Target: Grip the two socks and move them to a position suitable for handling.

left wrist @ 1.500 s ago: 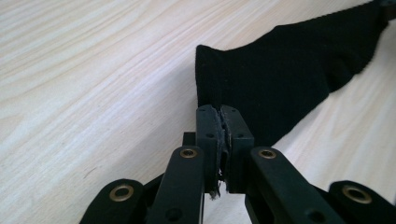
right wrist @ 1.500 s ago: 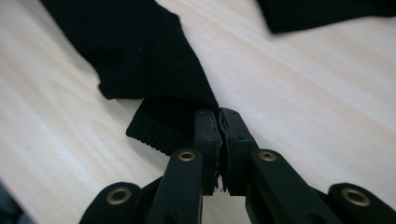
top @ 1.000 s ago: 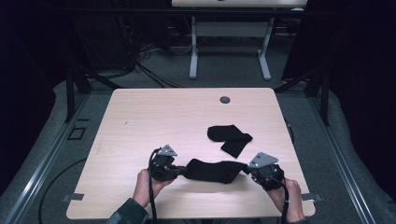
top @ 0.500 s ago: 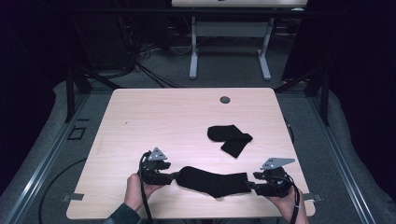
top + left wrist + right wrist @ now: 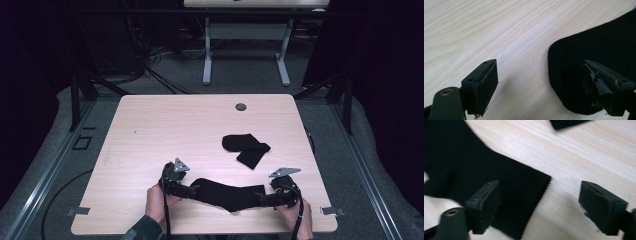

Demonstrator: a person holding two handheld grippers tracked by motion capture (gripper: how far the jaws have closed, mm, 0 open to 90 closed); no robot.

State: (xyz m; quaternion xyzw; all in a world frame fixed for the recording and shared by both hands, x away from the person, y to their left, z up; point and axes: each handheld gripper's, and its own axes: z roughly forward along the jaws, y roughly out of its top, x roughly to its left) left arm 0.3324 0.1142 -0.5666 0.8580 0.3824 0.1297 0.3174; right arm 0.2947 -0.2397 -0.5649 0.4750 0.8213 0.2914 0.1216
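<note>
A: Status, biggest first?
B: Wooden table (image 5: 165, 125). Black sock (image 5: 227, 192) lies flat near its 6 o'clock edge, ribbed cuff toward the right gripper (image 5: 267, 198). Second, folded sock (image 5: 246, 148) at its 1 o'clock, apart.
A: Jaws?
B: Left gripper (image 5: 544, 87) released, wide, straddling the toe edge. Right one also spread, over the cuff corner. No readable markings.

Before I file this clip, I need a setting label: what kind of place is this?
Probably a lab or recording workspace, not a home: a bare wooden table on grey carpet, metal floor rails alongside it, loose cables behind, and dark surroundings.
</note>
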